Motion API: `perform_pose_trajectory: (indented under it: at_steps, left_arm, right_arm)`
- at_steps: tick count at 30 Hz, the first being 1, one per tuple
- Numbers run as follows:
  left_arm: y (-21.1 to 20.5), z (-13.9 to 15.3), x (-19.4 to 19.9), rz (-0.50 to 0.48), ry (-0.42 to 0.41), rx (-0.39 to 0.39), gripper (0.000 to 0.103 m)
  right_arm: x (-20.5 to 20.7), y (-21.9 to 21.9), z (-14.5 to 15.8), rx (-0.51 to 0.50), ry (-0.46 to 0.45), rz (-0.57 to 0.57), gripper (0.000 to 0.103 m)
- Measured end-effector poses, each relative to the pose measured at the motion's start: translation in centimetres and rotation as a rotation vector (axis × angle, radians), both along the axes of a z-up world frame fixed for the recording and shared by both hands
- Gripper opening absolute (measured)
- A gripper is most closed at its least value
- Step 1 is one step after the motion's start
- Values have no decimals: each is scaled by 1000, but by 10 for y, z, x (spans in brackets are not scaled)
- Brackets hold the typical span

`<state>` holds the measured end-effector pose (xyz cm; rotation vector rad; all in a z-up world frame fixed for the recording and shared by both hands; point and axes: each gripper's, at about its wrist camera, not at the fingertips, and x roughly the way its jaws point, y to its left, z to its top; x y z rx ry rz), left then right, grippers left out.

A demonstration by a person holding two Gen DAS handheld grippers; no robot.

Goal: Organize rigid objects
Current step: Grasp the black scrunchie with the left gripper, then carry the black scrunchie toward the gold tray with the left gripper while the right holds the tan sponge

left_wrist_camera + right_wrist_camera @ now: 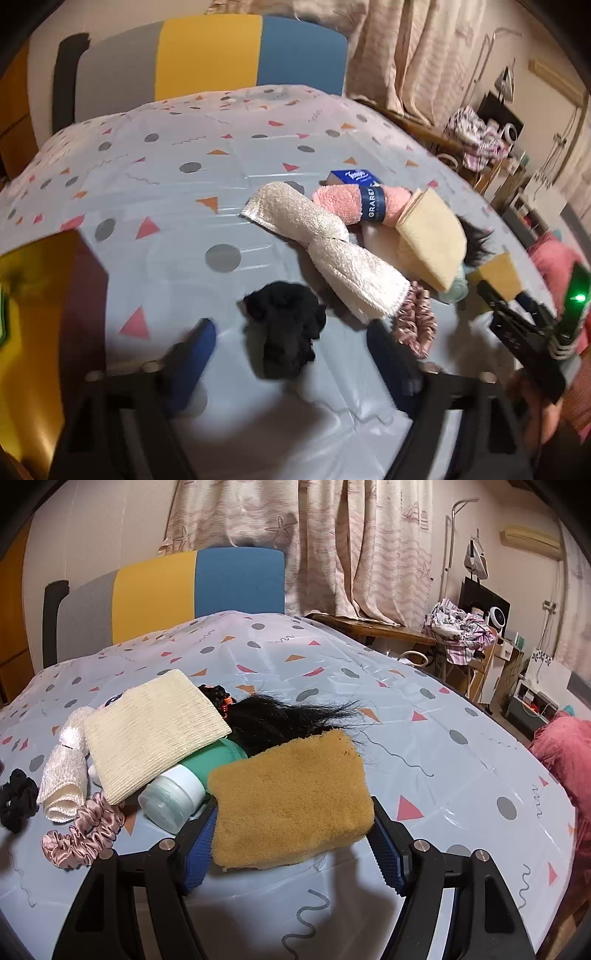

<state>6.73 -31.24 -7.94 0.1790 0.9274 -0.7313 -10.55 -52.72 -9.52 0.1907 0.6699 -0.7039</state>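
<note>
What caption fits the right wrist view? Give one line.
Right gripper clamps a yellow sponge beside the white jar.

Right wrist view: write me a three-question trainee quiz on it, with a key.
1. True or false: the right gripper grips the yellow sponge between its pads.
2. Which thing lies nearest the left edge of the picture? A. black scrunchie B. pink scrunchie C. white-lidded jar
3. Fill in: the chair back behind the table has grey, yellow and ____ panels.

Key: 1 true; 2 A; 3 blue.
</note>
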Motion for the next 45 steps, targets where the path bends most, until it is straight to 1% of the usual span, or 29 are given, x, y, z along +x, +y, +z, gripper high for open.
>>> perform_pose_trajectory:
  at_steps: [2, 4, 5, 6, 7, 10, 12, 17, 19, 24, 26, 28, 29, 30, 31, 32, 33, 35, 36, 38, 39, 40, 41, 42, 43, 44, 45]
  left_arm:
    - [-12, -8, 6, -11, 6, 33, 86]
    - [-18, -16, 11, -17, 12, 51, 80]
    - [-20, -21, 14, -32, 30, 51, 56]
    - [-20, -26, 17, -35, 64, 52, 21]
    - [-19, -28, 18, -29, 80, 45, 20]
    - [-8, -25, 17, -22, 111, -10, 19]
    - [-1, -20, 13, -24, 113, -33, 19]
    - [26, 1, 2, -12, 138, -134, 19]
    - [36, 13, -3, -15, 126, -161, 19]
    - [62, 33, -6, -4, 78, -180, 19]
    - [66, 33, -3, -7, 79, -176, 19]
    - [62, 31, -4, -37, 85, -168, 20]
    - [57, 30, -5, -53, 84, -157, 30]
    - [50, 27, -6, -69, 81, -138, 46]
    - [43, 24, -9, -76, 69, -111, 52]
    - [34, 21, -12, -84, 55, -82, 63]
    - [24, 17, -15, -105, 44, -55, 71]
    - [10, 9, -19, -137, 20, -17, 74]
    - [-1, 2, -19, -151, 4, 20, 74]
    - [-13, -8, -20, -161, -13, 64, 74]
    - [-20, -14, -19, -170, -13, 81, 73]
    - [-23, -17, -18, -180, -9, 83, 72]
    - [-26, -21, -17, -193, 5, 71, 56]
    - [-27, -25, -14, -197, 38, 56, 25]
    - [-26, -28, -10, -187, 76, 42, 20]
    - [-22, -28, -7, -171, 98, 11, 22]
    - [-18, -27, -6, -159, 108, -5, 21]
  right_arm:
    - [0, 0, 0, 0, 0, 2, 74]
    - [0, 0, 0, 5, -1, 2, 74]
    - [0, -1, -1, 8, -1, 2, 74]
    - [0, -1, -1, 12, 0, 2, 74]
    - [1, -1, -1, 13, -1, 2, 74]
    - [1, -1, -2, 14, 2, 1, 74]
    - [2, -2, -3, 13, 7, 1, 74]
    - [2, 0, -2, -1, 14, -2, 74]
    - [3, 1, -2, -5, 17, -2, 74]
    - [3, 2, -2, -16, 27, -4, 74]
    - [4, 4, -2, -24, 36, -3, 74]
    - [6, 6, -2, -38, 47, 3, 74]
    - [7, 8, -2, -44, 51, 6, 74]
    - [7, 9, -1, -50, 55, 10, 74]
    - [8, 10, -2, -56, 59, 14, 74]
    - [9, 11, -1, -59, 62, 17, 74]
    - [10, 12, -1, -62, 64, 20, 74]
    - [10, 12, -1, -63, 62, 24, 74]
    - [9, 11, -1, -60, 59, 25, 74]
    - [8, 10, -2, -52, 54, 24, 74]
    - [8, 9, -2, -47, 51, 24, 74]
    - [8, 8, -2, -44, 49, 24, 74]
    - [7, 7, -2, -39, 46, 25, 74]
    - [7, 7, -2, -37, 45, 25, 74]
    - [7, 6, -2, -33, 42, 25, 74]
    - [6, 6, -2, -30, 40, 25, 74]
    - [7, 6, -3, -28, 38, 24, 74]
